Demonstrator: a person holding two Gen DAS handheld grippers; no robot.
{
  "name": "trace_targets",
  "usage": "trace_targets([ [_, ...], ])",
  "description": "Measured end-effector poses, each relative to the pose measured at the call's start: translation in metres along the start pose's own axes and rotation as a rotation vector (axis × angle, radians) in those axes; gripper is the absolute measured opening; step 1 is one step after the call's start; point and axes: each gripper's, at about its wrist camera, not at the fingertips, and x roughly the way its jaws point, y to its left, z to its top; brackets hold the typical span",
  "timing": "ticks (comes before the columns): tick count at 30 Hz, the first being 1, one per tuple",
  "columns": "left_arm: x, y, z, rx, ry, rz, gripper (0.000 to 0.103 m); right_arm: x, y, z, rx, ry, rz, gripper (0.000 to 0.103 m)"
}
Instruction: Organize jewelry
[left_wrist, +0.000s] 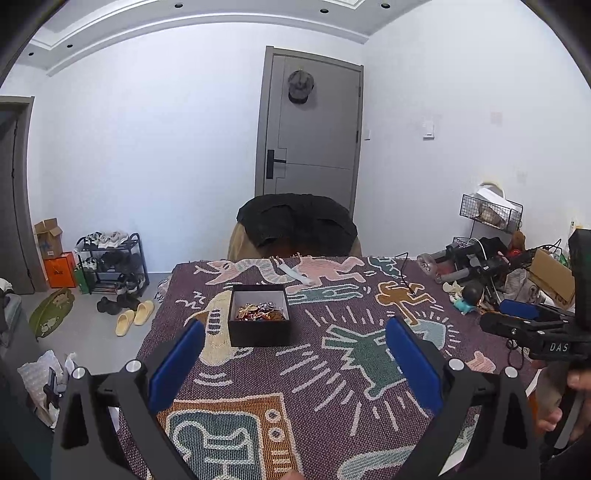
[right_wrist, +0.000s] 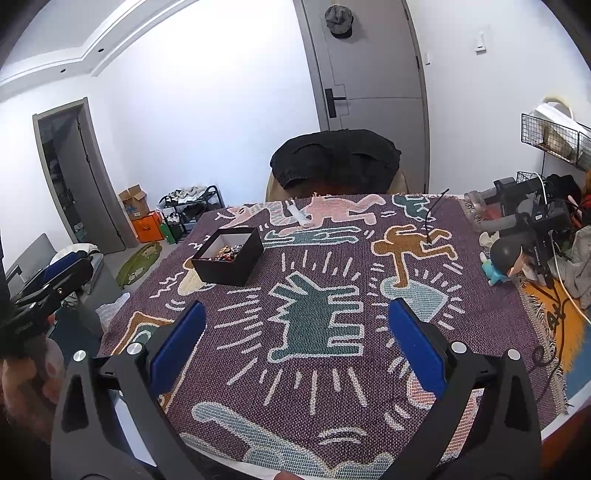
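Both grippers, left (left_wrist: 295, 354) and right (right_wrist: 295, 339), gape wide w/ nothing held. Box (left_wrist: 258, 314) sits ahead of the left fingers, nearer the left 1; jewelry (left_wrist: 261, 311) heaped inside. Pieces prob. light, small, tangly, slippery (chains snag). Pinch 1 top piece by its edge; box walls stiff.

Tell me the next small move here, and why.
Probably ease the left gripper forward toward the open black square box of mixed jewelry. Both grippers, the right gripper too, are open and empty above the patterned woven cloth, and the box lies nearer the left.
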Motion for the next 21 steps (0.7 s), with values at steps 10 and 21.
trace_targets([
  [10, -0.0012, 0.0052, -0.0001, -0.014, -0.004, 0.014, 0.095, -0.0022, 0.0029, 0.0007, -0.006, -0.01, 0.005, 0.099],
  [21, 0.0003, 0.0068, -0.0007, -0.017, -0.002, 0.018, 0.095, -0.0022, 0.0037, 0.0003, -0.007, -0.012, 0.006, 0.099],
])
